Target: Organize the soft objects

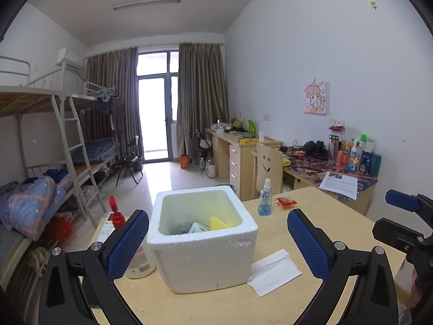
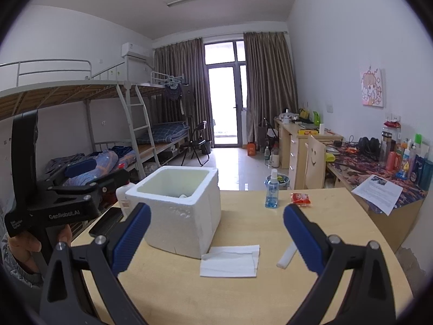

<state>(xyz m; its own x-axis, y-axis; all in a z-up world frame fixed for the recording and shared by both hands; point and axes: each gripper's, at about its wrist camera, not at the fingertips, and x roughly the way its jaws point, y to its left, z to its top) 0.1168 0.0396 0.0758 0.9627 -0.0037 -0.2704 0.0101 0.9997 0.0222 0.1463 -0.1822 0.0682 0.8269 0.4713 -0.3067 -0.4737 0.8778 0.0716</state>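
A white foam box [image 1: 201, 254] stands on the wooden table [image 1: 338, 216], between my left gripper's blue pads. Inside it lie a yellow sponge [image 1: 217, 222], a white packet and a grey item. My left gripper [image 1: 217, 241] is open and empty, just in front of the box. A folded white tissue [image 1: 273, 272] lies to the right of the box, also in the right wrist view [image 2: 230, 260]. My right gripper [image 2: 216, 233] is open and empty, above the tissue, with the box [image 2: 176, 211] to its left. A white foam stick [image 2: 287, 256] lies by its right finger.
A blue spray bottle [image 2: 272, 189] and a red packet [image 2: 300, 199] sit at the table's far side. A white bottle with a red cap [image 1: 140, 260] stands left of the box. Bunk beds [image 1: 54, 149] stand left, desks and a chair [image 1: 268, 165] right.
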